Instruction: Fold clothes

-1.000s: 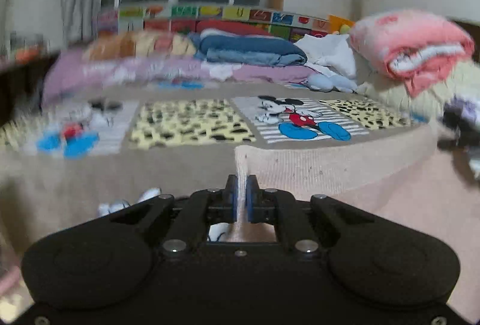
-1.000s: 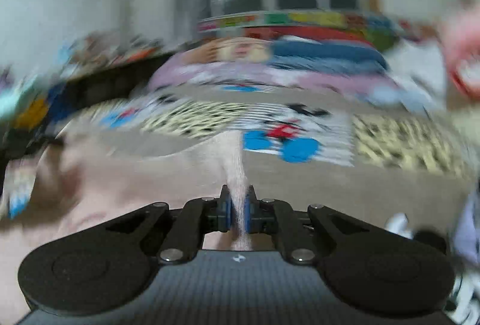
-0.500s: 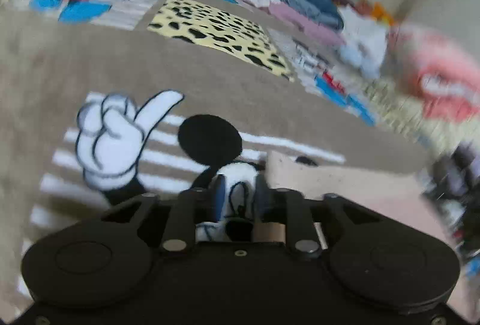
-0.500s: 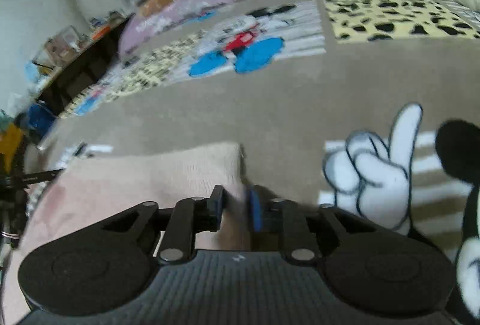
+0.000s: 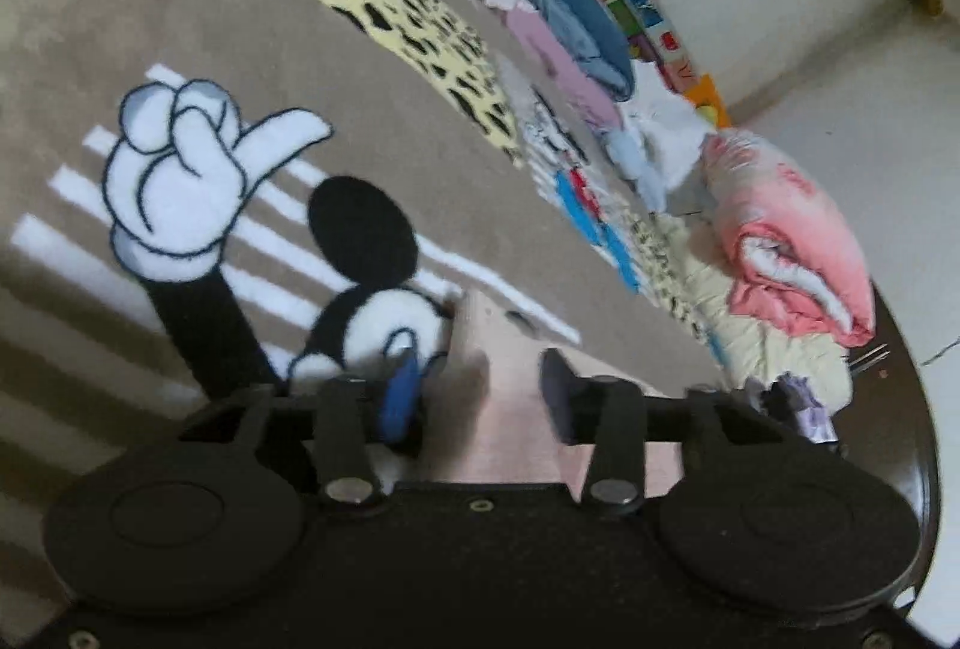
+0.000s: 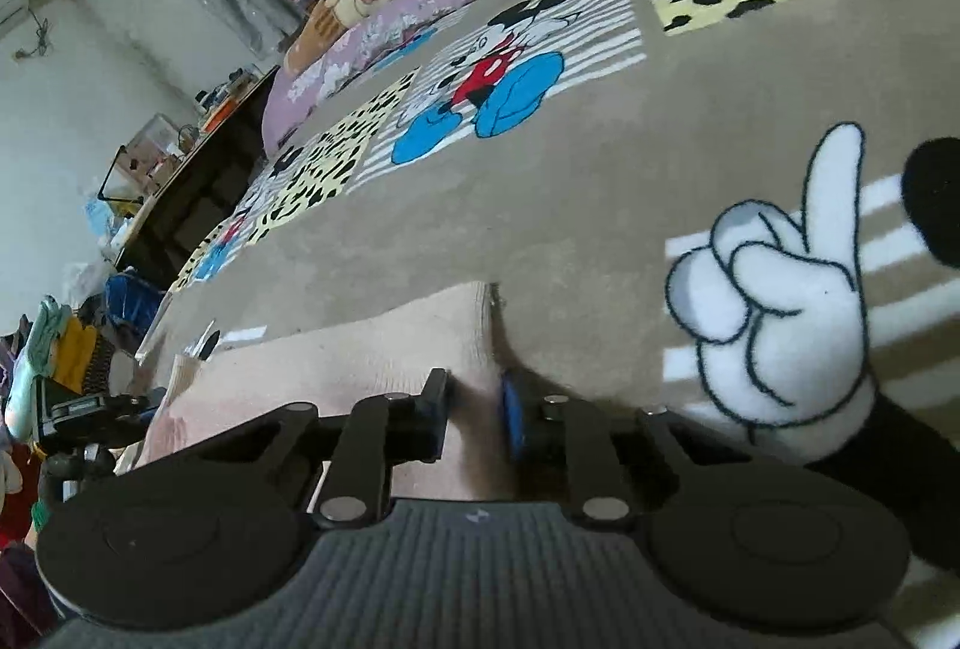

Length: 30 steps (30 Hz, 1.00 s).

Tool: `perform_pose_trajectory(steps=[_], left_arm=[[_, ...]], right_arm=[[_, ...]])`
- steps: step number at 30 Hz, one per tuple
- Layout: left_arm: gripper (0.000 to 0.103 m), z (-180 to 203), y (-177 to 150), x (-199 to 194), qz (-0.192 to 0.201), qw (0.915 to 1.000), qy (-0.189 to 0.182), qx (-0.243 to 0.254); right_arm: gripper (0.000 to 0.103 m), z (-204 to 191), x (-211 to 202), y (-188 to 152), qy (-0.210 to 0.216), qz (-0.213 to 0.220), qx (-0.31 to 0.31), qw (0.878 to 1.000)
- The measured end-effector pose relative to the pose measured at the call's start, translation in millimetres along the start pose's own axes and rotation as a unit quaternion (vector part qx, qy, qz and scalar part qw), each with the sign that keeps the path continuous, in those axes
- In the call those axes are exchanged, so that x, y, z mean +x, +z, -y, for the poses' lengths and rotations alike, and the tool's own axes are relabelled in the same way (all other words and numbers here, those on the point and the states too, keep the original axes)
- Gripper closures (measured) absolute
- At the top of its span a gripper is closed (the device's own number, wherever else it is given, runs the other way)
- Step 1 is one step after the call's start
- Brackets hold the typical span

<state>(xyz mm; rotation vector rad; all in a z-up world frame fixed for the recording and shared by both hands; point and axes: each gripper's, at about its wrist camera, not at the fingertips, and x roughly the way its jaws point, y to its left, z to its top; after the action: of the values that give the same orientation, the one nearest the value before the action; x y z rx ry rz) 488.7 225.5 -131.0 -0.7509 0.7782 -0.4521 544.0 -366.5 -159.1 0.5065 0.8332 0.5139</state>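
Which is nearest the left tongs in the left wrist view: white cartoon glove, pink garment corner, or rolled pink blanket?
1. Pink garment corner, between the open left tongs.
2. White cartoon glove, ahead on the left.
3. Rolled pink blanket, far right.

pink garment (image 6: 336, 367) — near part behind gripper | desk clutter (image 6: 150, 157) — tiny

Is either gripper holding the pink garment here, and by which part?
Neither. The left gripper and right gripper are open over the pink garment's corners, which lie on the blanket.
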Motion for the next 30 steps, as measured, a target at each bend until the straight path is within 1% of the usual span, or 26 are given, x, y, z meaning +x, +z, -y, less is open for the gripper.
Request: perform_pose_trajectory(steps=[2,3,4,6,7,8,9,10,11,13,14,15,16,17,18,19,22,24,26,27,28,29,30], left_arm=[[0.055,7.5,-2.1,6.2,-0.009,0.9993,0.023,0.028],[0.055,11.3,-3.2,9.3,-0.013,0.9984,0.035,0.042],[0.055,15.0,-4.3,12.5,-0.017,0.9972,0.047,0.056],[0.057,22.6,-6.5,18.8,-0.026,0.9937,0.070,0.084],[0.062,26.4,-7.5,22.0,-0.030,0.9914,0.082,0.098],[0.090,32.7,-9.9,22.5,-0.027,0.9885,0.091,0.118],[0.099,39.0,-12.4,22.9,-0.023,0.9852,0.100,0.138],[0.099,45.3,-14.8,23.3,-0.019,0.9813,0.109,0.158],[0.099,47.7,-12.9,10.9,0.009,0.9840,0.083,0.157],[0.099,34.5,-4.3,-5.6,0.046,0.9904,0.048,0.121],[0.099,24.7,-3.4,-1.1,0.038,0.9918,0.056,0.108],[0.099,14.8,-2.5,4.0,0.029,0.9928,0.066,0.096],[0.099,7.2,-5.5,12.4,0.013,0.9921,0.079,0.096],[0.099,0.8,-6.4,17.5,0.006,0.9923,0.083,0.091],[0.098,-5.4,-5.0,19.9,0.004,0.9936,0.078,0.081],[0.097,-9.7,-2.7,20.9,0.003,0.9951,0.071,0.070],[0.093,-18.2,-1.8,21.7,-0.004,0.9963,0.067,0.054],[0.091,-19.7,0.4,21.8,-0.010,0.9965,0.071,0.044],[0.088,-7.9,-0.1,21.7,-0.014,0.9945,0.084,0.060],[0.085,-1.5,-0.3,19.8,-0.017,0.9933,0.091,0.070],[0.083,4.9,-1.6,17.7,-0.015,0.9911,0.099,0.087],[0.077,11.4,-2.9,15.5,-0.014,0.9886,0.108,0.104],[0.077,18.6,-6.5,14.1,-0.017,0.9826,0.126,0.135]], right_arm=[[0.083,-2.1,0.3,-1.1,-0.001,0.000,-0.006,1.000],[0.083,-3.3,1.0,-1.6,-0.001,0.000,-0.009,1.000],[0.081,-4.5,1.7,-2.1,0.000,-0.001,-0.011,1.000],[0.079,-6.3,3.9,-2.7,0.003,-0.003,-0.015,1.000],[0.079,-7.6,4.7,-2.8,0.000,-0.003,-0.018,1.000],[0.079,-9.2,5.5,-3.1,-0.001,-0.003,-0.023,1.000],[0.080,-11.3,6.1,-3.8,-0.001,-0.003,-0.028,1.000],[0.085,-13.3,6.8,-4.5,-0.001,-0.003,-0.034,0.999],[0.094,-17.9,4.5,-4.9,-0.005,0.002,-0.045,0.999],[0.094,-30.2,-9.1,-4.0,-0.017,0.031,-0.078,0.996],[0.094,-29.8,-18.8,-0.8,-0.023,0.050,-0.081,0.995],[0.095,-25.0,-22.9,2.0,-0.031,0.054,-0.074,0.995],[0.095,-20.4,-20.5,2.2,-0.040,0.044,-0.071,0.996],[0.095,-19.6,-14.6,-0.4,-0.056,0.029,-0.081,0.995],[0.095,-20.5,-9.0,-4.0,-0.070,0.020,-0.097,0.993],[0.095,-20.3,-4.9,-7.1,-0.075,0.016,-0.107,0.991],[0.098,-7.6,-3.7,-8.6,-0.060,0.024,-0.086,0.994],[0.097,-1.6,-5.2,-8.2,-0.049,0.026,-0.073,0.996],[0.096,3.3,-7.2,-7.3,-0.039,0.026,-0.061,0.997],[0.092,3.9,-8.7,-7.4,-0.040,0.026,-0.060,0.997],[0.092,1.2,-10.3,-7.2,-0.048,0.024,-0.067,0.996],[0.089,-3.7,-11.8,-6.6,-0.059,0.022,-0.078,0.995],[0.080,-9.4,-13.5,-6.1,-0.074,0.020,-0.092,0.993]])
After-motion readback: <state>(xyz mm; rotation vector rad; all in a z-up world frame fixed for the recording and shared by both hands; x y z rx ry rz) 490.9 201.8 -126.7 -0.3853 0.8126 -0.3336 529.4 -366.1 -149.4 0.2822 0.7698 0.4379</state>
